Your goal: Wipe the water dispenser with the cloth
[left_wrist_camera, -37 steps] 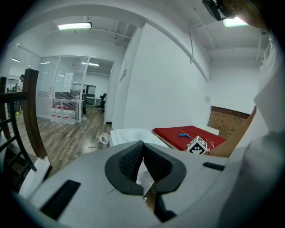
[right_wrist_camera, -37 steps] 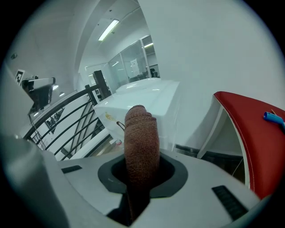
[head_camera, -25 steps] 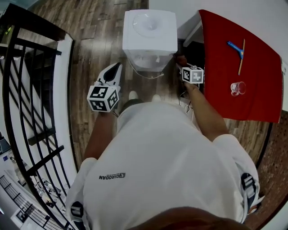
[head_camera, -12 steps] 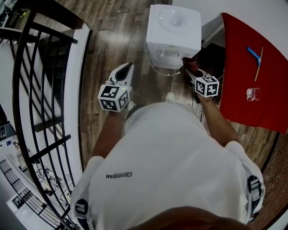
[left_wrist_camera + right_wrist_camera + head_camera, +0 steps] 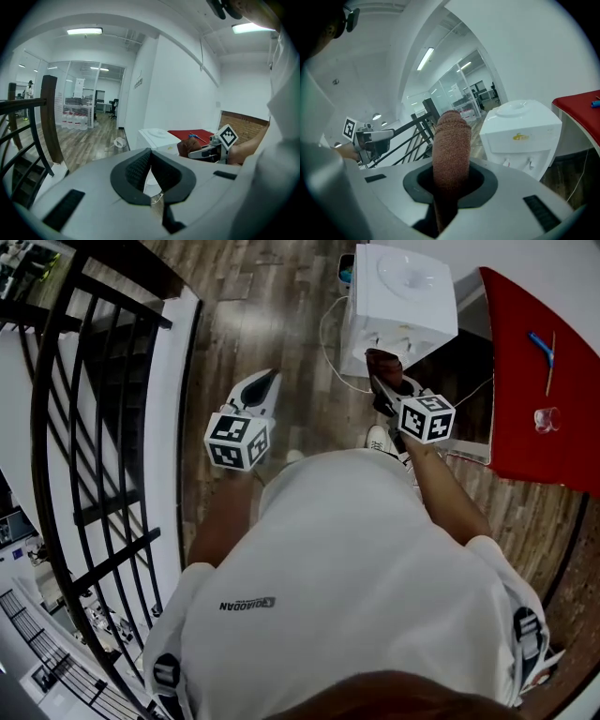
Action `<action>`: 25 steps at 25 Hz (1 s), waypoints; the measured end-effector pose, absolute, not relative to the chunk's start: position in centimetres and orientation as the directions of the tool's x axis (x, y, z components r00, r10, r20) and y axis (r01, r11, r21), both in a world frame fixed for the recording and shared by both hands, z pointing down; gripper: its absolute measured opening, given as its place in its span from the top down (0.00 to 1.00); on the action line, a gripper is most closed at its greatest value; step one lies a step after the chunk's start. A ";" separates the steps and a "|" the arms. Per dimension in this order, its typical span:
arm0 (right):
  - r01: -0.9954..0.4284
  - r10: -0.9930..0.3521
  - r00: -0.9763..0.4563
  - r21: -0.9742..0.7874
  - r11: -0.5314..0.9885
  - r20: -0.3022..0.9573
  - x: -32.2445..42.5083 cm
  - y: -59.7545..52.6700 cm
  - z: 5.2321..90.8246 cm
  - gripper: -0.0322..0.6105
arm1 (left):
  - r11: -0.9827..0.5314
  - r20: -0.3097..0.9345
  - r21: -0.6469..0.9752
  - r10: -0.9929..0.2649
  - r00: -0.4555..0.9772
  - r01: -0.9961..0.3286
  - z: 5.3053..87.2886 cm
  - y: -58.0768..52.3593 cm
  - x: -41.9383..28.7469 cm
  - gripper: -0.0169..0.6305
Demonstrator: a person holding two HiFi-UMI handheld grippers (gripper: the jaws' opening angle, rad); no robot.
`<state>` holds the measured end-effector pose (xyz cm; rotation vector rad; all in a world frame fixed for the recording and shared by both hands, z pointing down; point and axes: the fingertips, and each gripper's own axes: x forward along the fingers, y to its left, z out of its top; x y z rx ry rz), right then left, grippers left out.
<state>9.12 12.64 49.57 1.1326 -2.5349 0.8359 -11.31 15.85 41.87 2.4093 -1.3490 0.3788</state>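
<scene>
the person's white shirt (image 5: 356,587) fills the near half of the head view and hides the legs and much of the wood floor (image 5: 272,306). a black railing (image 5: 94,427) runs down the left side, cut off by the edge. the red table (image 5: 534,381) at the far right is also cut off, so only part of its top shows.

the water dispenser (image 5: 398,296) stands on the floor at the far side, just left of the table. from above only its white top and a strip of its front show. its taps face the person in the right gripper view (image 5: 520,136).

the left gripper (image 5: 255,395) is held well left of the dispenser. its jaws (image 5: 151,161) meet at the tips with nothing between them.

the right gripper (image 5: 386,390) is clamped on the brown cloth (image 5: 384,367). the cloth (image 5: 450,154) is rolled long, its length running along the jaws and pointing out past the tips toward the dispenser. its near end is hidden inside the jaws. its far end is near the dispenser's front; whether it touches is unclear.

a blue tool (image 5: 541,345) and a small glass (image 5: 547,418) lie on the table, too small to make out further.
</scene>
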 end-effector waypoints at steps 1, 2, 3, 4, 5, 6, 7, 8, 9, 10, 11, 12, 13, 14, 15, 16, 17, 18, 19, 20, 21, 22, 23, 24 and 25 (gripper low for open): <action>-0.745 -0.609 -0.667 -0.401 0.534 0.430 8.1 13.0 49.3 0.85 | -0.489 0.386 0.175 -0.765 0.516 -0.855 41.7 16.1 -12.3 0.99; -0.748 -0.612 -0.663 -0.396 0.532 0.431 7.1 13.5 49.1 0.85 | -0.494 0.376 0.177 -0.765 0.523 -0.851 41.5 16.4 -13.2 0.99; -0.753 -0.616 -0.658 -0.387 0.532 0.433 6.2 14.0 48.9 0.85 | -0.499 0.370 0.178 -0.765 0.528 -0.848 41.4 16.8 -14.1 0.99; -0.757 -0.620 -0.653 -0.379 0.532 0.435 5.3 14.5 48.8 0.85 | -0.503 0.365 0.180 -0.764 0.532 -0.845 41.3 17.3 -15.0 0.99; -0.761 -0.623 -0.649 -0.372 0.532 0.436 4.5 14.9 48.6 0.85 | -0.505 0.364 0.183 -0.762 0.536 -0.843 41.3 17.8 -16.0 0.99; -0.763 -0.627 -0.646 -0.366 0.532 0.436 3.6 15.4 48.4 0.85 | -0.506 0.364 0.186 -0.760 0.538 -0.842 41.4 18.3 -16.9 0.99; -0.765 -0.630 -0.644 -0.362 0.532 0.434 2.8 15.8 48.1 0.85 | -0.506 0.366 0.189 -0.759 0.539 -0.841 41.5 18.8 -17.9 0.99; -0.767 -0.635 -0.642 -0.359 0.532 0.431 2.1 16.1 47.9 0.85 | -0.505 0.368 0.191 -0.758 0.539 -0.842 41.6 19.4 -18.8 0.99; -0.768 -0.639 -0.640 -0.359 0.531 0.425 1.4 16.3 47.6 0.85 | -0.503 0.370 0.193 -0.758 0.537 -0.842 41.8 19.9 -19.7 0.99; -0.769 -0.644 -0.639 -0.359 0.529 0.420 0.8 16.5 47.3 0.85 | -0.500 0.372 0.195 -0.759 0.535 -0.844 41.9 20.3 -20.6 0.99; -0.769 -0.648 -0.639 -0.360 0.528 0.415 0.1 16.7 47.2 0.85 | -0.496 0.372 0.196 -0.761 0.532 -0.846 41.9 20.7 -21.4 0.99; -0.769 -0.650 -0.639 -0.360 0.528 0.411 -0.5 16.9 47.0 0.85 | -0.492 0.370 0.196 -0.764 0.529 -0.848 42.0 21.0 -22.2 0.99; -0.768 -0.650 -0.640 -0.359 0.530 0.409 -1.1 17.0 47.0 0.85 | -0.488 0.367 0.197 -0.768 0.525 -0.850 42.1 21.3 -22.9 0.99; -0.765 -0.647 -0.643 -0.359 0.534 0.409 -1.8 17.1 47.1 0.85 | -0.483 0.365 0.198 -0.772 0.521 -0.853 42.2 21.5 -23.6 0.99; -0.762 -0.643 -0.647 -0.360 0.537 0.410 -2.4 17.1 47.3 0.85 | -0.478 0.362 0.199 -0.775 0.517 -0.856 42.2 21.6 -24.3 0.99; -0.759 -0.637 -0.651 -0.363 0.541 0.412 -3.0 17.2 47.4 0.85 | -0.474 0.361 0.200 -0.779 0.514 -0.858 42.3 21.8 -24.8 0.99; -0.755 -0.631 -0.656 -0.366 0.545 0.414 -3.6 17.3 47.5 0.85 | -0.470 0.359 0.200 -0.781 0.511 -0.860 42.3 21.9 -25.3 0.99; -0.749 -0.624 -0.662 -0.369 0.550 0.414 -4.3 17.3 47.5 0.85 | -0.468 0.358 0.200 -0.783 0.508 -0.861 42.2 22.0 -25.8 0.99; -0.743 -0.618 -0.669 -0.369 0.558 0.414 -5.0 17.3 47.4 0.85 | -0.465 0.358 0.198 -0.785 0.506 -0.863 42.1 22.0 -26.2 0.99; -0.737 -0.611 -0.675 -0.368 0.566 0.412 -5.6 17.1 47.2 0.85 | -0.464 0.358 0.197 -0.786 0.503 -0.864 42.0 21.9 -26.6 0.99; -0.732 -0.606 -0.681 -0.367 0.573 0.411 -6.3 16.8 47.1 0.85 | -0.462 0.359 0.195 -0.787 0.501 -0.865 41.8 21.7 -27.0 0.99; -0.728 -0.602 -0.685 -0.367 0.579 0.409 -6.9 16.5 47.0 0.85 | -0.462 0.360 0.193 -0.788 0.500 -0.866 41.7 21.5 -27.4 0.99; -0.725 -0.599 -0.689 -0.369 0.582 0.409 -7.5 16.1 47.0 0.85 | -0.462 0.362 0.192 -0.787 0.500 -0.866 41.6 21.3 -27.8 0.99; -0.723 -0.596 -0.691 -0.372 0.582 0.409 -8.1 15.8 47.0 0.85 | -0.464 0.365 0.191 -0.785 0.501 -0.865 41.5 21.0 -28.2 0.99; -0.721 -0.593 -0.693 -0.377 0.582 0.410 -8.7 15.4 47.1 0.85 | -0.466 0.368 0.191 -0.782 0.503 -0.864 41.4 20.8 -28.6 0.99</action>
